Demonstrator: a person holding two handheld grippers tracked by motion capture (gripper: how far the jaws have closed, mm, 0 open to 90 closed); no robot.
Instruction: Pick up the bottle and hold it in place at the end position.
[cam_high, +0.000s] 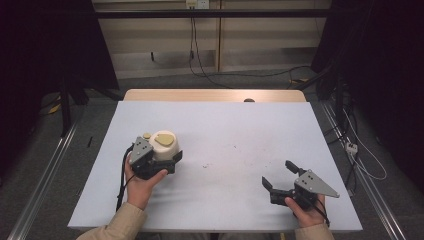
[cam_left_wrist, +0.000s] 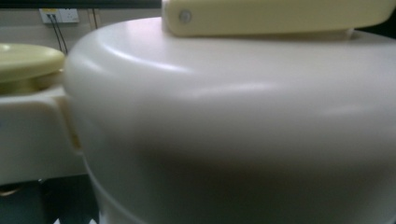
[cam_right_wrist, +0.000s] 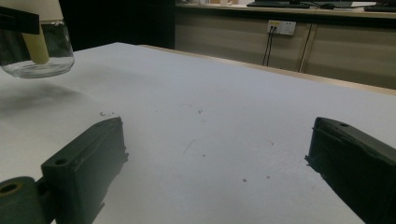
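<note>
We see a pale grey-blue tabletop (cam_high: 225, 150) with a wood strip along its far edge, a few small dark specks mid-surface. Room around it is dark, grey floor, beige wall panels behind with a socket and hanging cables.

The cream appliance (cam_high: 163, 146), a rounded body with a yellowish lid piece on top, sits on the left half of the tabletop. In the right gripper view its lower part reads as a clear glass jar (cam_right_wrist: 37, 51) with a pale stem inside; other contents we cannot tell.

Our left gripper (cam_high: 167, 162) is right up against the appliance's near side, jaws around its base; how tightly they pinch we cannot tell, and its own view is a close blur of the cream body (cam_left_wrist: 233, 126).

Our right gripper (cam_high: 280, 176) rests low near the front right edge, jaws spread wide, nothing between them. Middle and far tabletop lie open.
</note>
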